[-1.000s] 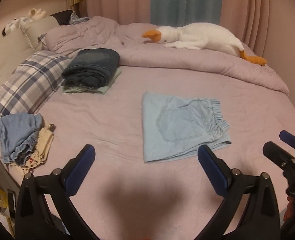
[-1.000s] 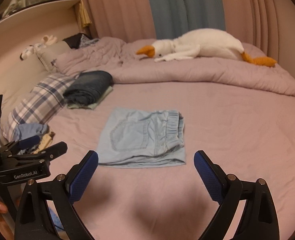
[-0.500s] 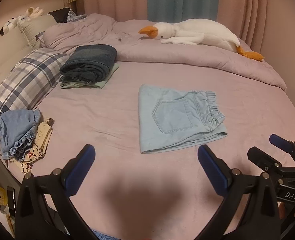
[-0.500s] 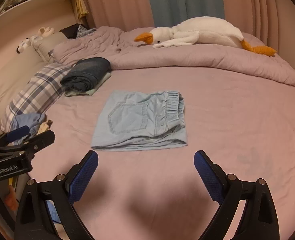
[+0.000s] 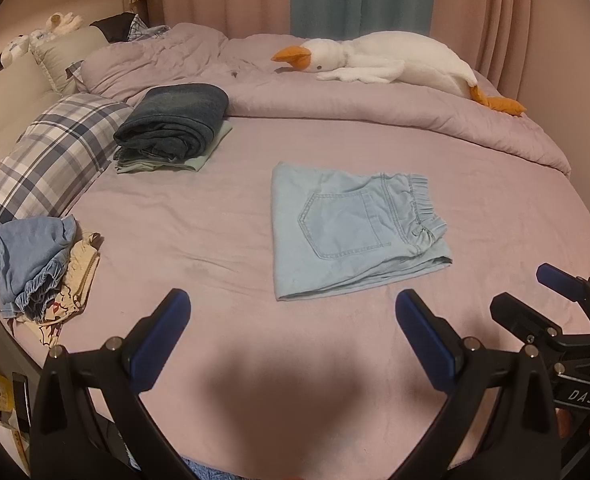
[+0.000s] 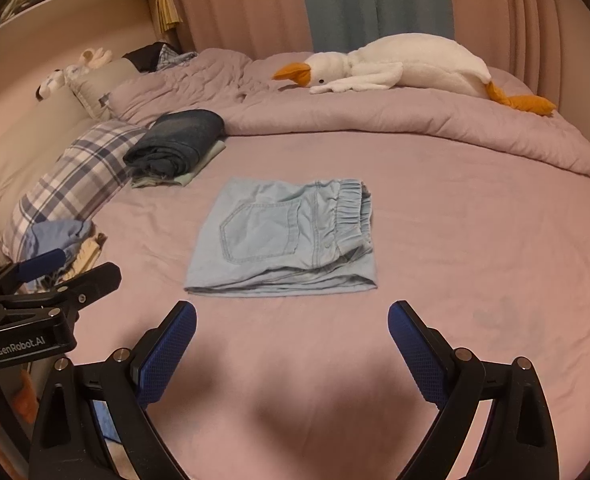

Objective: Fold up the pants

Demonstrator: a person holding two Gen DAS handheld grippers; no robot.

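Note:
Light blue pants (image 5: pixel 351 228) lie folded into a flat rectangle in the middle of the pink bed, back pocket up, elastic waistband to the right; they also show in the right wrist view (image 6: pixel 283 240). My left gripper (image 5: pixel 293 330) is open and empty, held above the sheet near the bed's front edge, short of the pants. My right gripper (image 6: pixel 291 338) is open and empty too, just in front of the pants' near edge. Each gripper shows at the side of the other's view.
A stack of folded dark jeans (image 5: pixel 173 124) on a pale green garment lies at the back left beside a plaid pillow (image 5: pixel 43 168). Crumpled blue and cream clothes (image 5: pixel 35 264) sit at the left edge. A goose plush (image 5: pixel 379 64) lies on the bunched duvet behind.
Both grippers have pulled back from the folded pants toward the bed's front edge and lifted a little. The pants lie still and both grippers stay open.

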